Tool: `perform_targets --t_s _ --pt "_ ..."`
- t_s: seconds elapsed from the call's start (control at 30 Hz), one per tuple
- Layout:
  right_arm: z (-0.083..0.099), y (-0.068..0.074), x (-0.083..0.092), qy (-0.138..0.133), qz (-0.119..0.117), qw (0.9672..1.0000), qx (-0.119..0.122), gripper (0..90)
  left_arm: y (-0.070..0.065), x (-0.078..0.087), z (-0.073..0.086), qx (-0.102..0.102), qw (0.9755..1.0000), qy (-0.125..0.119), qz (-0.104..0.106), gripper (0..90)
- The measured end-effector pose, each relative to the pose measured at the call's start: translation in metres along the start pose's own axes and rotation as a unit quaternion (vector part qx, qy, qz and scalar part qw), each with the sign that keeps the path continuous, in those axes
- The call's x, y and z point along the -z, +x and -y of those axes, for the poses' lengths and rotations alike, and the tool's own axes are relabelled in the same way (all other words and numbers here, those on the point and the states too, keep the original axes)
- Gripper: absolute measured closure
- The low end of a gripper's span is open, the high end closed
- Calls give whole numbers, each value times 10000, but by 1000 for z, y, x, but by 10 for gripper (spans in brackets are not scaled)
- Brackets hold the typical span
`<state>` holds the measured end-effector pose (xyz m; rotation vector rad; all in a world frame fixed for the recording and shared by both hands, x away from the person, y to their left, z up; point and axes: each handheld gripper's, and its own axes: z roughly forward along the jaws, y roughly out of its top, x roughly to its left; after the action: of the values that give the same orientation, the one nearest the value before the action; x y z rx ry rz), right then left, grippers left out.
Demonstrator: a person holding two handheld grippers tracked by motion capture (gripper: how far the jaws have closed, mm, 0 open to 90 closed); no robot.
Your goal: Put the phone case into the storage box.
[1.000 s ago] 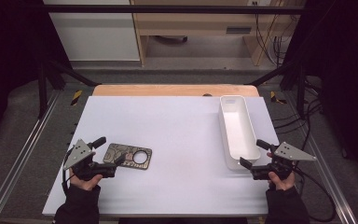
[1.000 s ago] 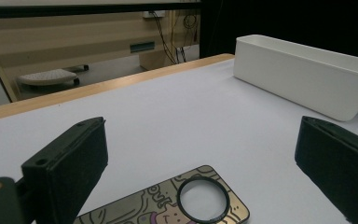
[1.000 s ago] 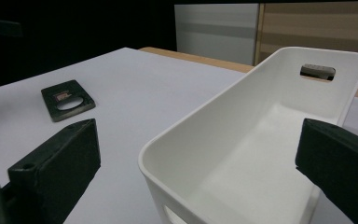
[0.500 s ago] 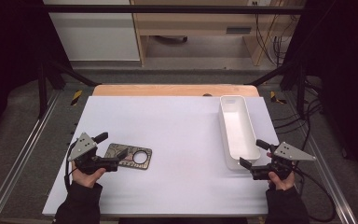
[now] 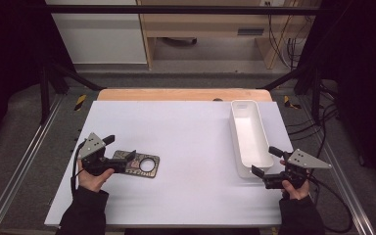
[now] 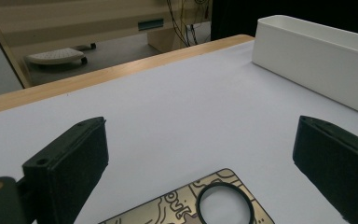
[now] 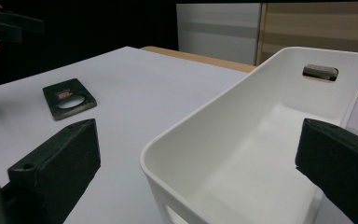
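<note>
**Two hand-held grippers at a white table, with a flat plate and a long tray.**

High view: we see the left gripper (image 5: pixel 120 149) spread wide over the left end of the dark patterned plate (image 5: pixel 139 164), which lies flat near the table's (image 5: pixel 191 142) front left; the right gripper (image 5: pixel 265 160), also wide, straddles the near end of the white tray (image 5: pixel 249 131). Left gripper view: we find the plate (image 6: pixel 200 203), with its round hole, low between the parted jaws, untouched. Right gripper view: we see the tray (image 7: pixel 242 154) between wide jaws, the plate (image 7: pixel 69 98) well apart on the table.
</note>
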<state>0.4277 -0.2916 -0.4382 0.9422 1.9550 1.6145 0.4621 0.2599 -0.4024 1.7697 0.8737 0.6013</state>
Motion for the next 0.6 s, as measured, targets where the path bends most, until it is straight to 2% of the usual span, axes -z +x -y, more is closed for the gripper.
perform_targets --t_s 0.3,0.4,0.53,0.57,0.6 --pt "0 0 0 -5 -8 10000 0 3 13 -16 -1 45 9993 332 -169 45" --pt "0 0 0 -2 -9 10000 3 3 19 -23 0 54 9980 571 -255 87" --pt "0 0 0 -4 -10 10000 5 3 24 -28 2 71 9968 718 -339 187" --pt "0 0 0 -3 -14 10000 3 3 26 -30 3 69 9959 787 -435 187" --pt "0 0 0 -2 -11 10000 4 3 27 -32 4 68 9955 820 -468 224"
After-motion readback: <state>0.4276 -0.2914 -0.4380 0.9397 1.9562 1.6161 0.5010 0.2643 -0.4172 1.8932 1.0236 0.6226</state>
